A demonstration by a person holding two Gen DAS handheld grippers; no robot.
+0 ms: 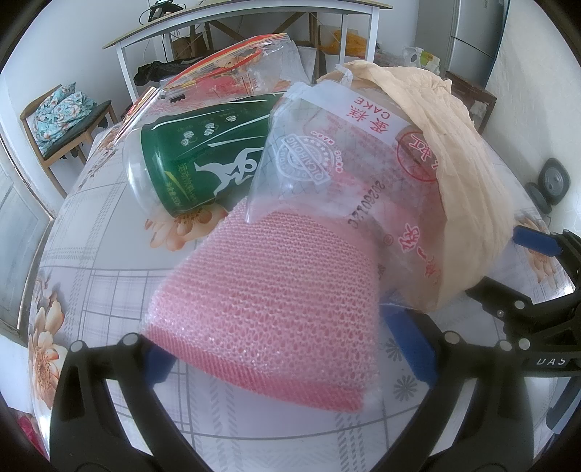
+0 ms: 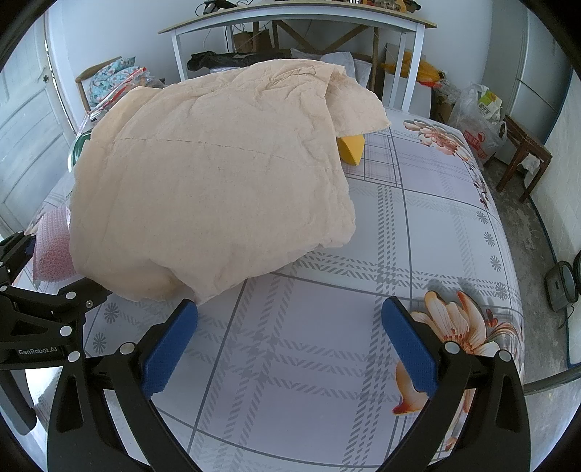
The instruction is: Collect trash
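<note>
I see a tablecloth (image 2: pixel 417 218) with grey checks and orange flowers covering the table. Beyond its far edge stands a white desk (image 2: pixel 297 21) with cables on top. Off the far left corner, 1 wooden chair (image 1: pixel 54 119) holds a floral cushion (image 1: pixel 58 112). Past the right edge, 1 dark wooden stool (image 2: pixel 523 145) stands beside a white fridge (image 2: pixel 541 72).

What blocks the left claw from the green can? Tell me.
The pink foam net lies between the open left claw and the green can. The clear cake wrapper overlaps the can's right side. The can's left side shows bare.
</note>
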